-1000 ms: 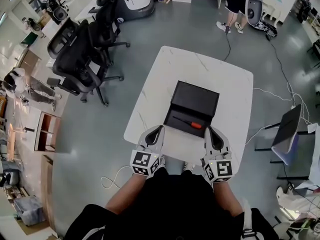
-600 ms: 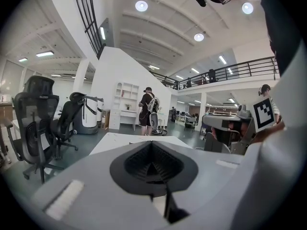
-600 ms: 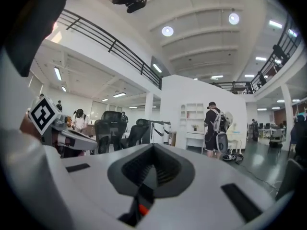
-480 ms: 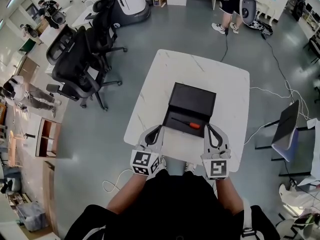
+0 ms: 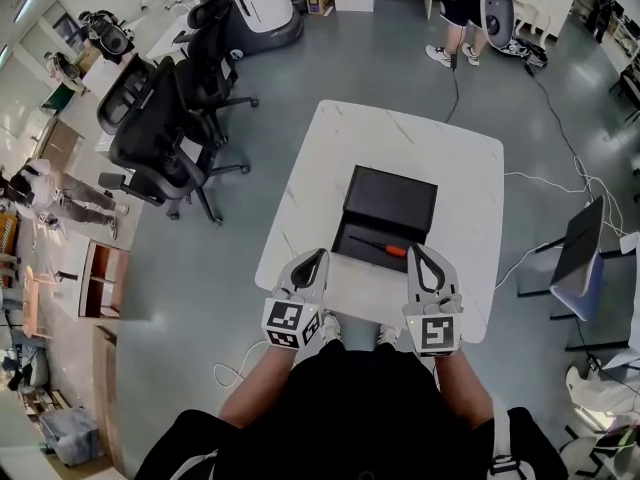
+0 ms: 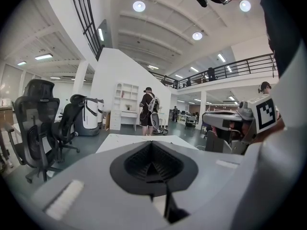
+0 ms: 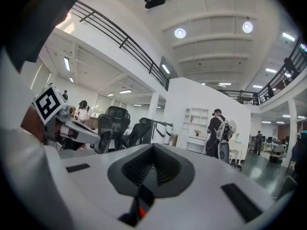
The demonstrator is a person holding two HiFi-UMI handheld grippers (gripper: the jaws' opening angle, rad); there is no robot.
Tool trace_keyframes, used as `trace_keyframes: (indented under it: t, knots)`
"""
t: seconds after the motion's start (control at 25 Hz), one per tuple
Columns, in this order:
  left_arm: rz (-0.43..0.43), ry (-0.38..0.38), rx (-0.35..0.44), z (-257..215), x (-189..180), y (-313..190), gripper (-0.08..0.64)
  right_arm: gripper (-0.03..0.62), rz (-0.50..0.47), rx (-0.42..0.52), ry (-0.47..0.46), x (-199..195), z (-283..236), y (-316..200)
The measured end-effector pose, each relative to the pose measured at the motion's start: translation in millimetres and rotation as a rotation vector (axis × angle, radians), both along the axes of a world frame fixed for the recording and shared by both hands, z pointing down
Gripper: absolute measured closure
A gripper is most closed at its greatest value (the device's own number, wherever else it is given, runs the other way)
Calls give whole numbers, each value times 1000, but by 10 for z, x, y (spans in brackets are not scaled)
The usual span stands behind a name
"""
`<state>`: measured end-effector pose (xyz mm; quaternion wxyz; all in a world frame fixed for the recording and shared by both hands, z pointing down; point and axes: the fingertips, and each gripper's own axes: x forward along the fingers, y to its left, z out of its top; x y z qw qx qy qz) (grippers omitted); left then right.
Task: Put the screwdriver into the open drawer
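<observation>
The screwdriver [image 5: 380, 246] lay flat in the open drawer [image 5: 345, 243], orange handle toward the right, just below the black box [image 5: 390, 200] at the middle of the table [image 5: 330, 138]. By that, the task looked finished, and the step in hand was probably just to get clear. To do that well, both grippers should come straight back toward the person at the lower edge of the frame. They should stay level and not swing inward, because each tip sat just beside a lower corner of the drawer and a sideways brush could shove it or rattle the tool. The drawer should stay open.

The left gripper [image 5: 313, 260] sat at the drawer's lower left. Its fingers [image 6: 91, 176] were pressed together with nothing between them. It pointed up the frame and dipped slightly toward the table.

The right gripper [image 5: 419, 252] sat at the lower right. Its fingers [image 7: 216, 176] were likewise pressed together and empty, and it pointed about level. Its marker cube [image 5: 432, 334] faced squarely up, while the left cube [image 5: 285, 323] sat tilted. Whether either tip touched the drawer could not be told.
</observation>
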<state>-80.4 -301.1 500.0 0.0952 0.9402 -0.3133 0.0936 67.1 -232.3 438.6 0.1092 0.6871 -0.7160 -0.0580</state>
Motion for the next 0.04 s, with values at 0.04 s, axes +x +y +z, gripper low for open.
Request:
trace_keyframes:
  t: [0.04]
  knots:
    - [1, 2, 0, 2, 14, 5, 552, 586, -2, -3, -1, 5, 9, 6]
